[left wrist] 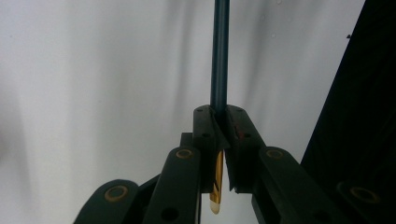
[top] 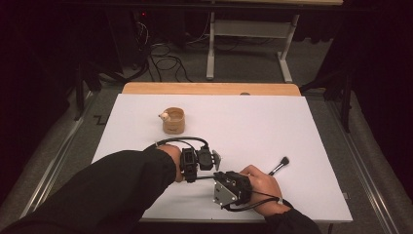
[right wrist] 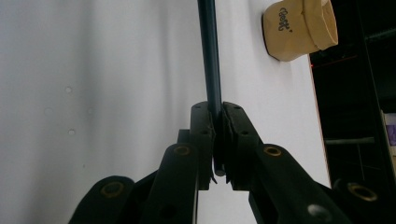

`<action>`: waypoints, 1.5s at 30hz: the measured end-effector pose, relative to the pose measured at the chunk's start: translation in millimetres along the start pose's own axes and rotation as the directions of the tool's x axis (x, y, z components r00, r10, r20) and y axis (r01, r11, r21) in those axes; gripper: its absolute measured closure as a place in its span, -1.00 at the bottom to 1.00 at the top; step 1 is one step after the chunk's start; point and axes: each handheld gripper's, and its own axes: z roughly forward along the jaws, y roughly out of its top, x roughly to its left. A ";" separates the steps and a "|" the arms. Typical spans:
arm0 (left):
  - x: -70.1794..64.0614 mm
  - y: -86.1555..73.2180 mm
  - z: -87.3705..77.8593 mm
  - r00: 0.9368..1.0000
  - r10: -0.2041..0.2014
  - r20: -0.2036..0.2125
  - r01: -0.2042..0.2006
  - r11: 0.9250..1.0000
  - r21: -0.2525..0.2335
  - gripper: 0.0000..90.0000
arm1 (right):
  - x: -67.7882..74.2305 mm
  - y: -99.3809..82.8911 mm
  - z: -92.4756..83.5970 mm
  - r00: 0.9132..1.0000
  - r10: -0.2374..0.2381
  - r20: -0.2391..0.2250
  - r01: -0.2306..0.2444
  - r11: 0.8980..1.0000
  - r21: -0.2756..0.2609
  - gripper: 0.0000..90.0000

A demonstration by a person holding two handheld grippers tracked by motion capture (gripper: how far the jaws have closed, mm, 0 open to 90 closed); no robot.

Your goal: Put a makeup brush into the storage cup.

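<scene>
Makeup brush [top: 279,166]: slim dark handle, gold ferrule; clamped by left gripper [left wrist: 220,140] and right gripper [right wrist: 217,140]

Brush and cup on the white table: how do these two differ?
The brush is slim and dark; the cup is squat and tan. The brush lies flat, and the cup stands upright. The brush lies beside the right hand, while the cup stands farther back, apart from both hands. Both rest on the white table. The left gripper and right gripper each clamp a dark rod.
</scene>
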 end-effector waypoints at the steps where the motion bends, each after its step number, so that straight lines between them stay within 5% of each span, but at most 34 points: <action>1: 0.2 -0.1 -0.3 1.000 0.000 0.001 0.000 1.000 0.001 0.85 | 0.1 0.0 0.1 1.000 -0.002 -0.001 0.002 1.000 0.000 0.90; 12: 2.3 -1.9 -1.8 1.000 -0.029 -0.009 0.029 1.000 -0.012 0.74 | -0.4 -0.9 0.5 0.999 0.013 -0.034 -0.014 1.000 -0.006 0.93; 26: 11.8 -21.8 4.6 0.993 -0.105 -0.063 0.100 0.993 -0.066 -0.16 | -4.5 -10.0 0.7 0.998 0.048 -0.038 -0.047 0.999 0.018 0.93; 31: 17.8 -36.6 4.1 0.984 -0.161 -0.075 0.153 0.983 -0.106 -0.30 | -5.9 -15.3 1.3 0.997 0.064 -0.035 -0.063 0.997 0.036 0.93; 45: 27.8 -76.5 22.9 0.951 -0.304 -0.059 0.284 0.933 -0.220 -0.33 | -12.2 -29.7 2.3 0.992 0.120 -0.023 -0.119 0.991 0.061 0.93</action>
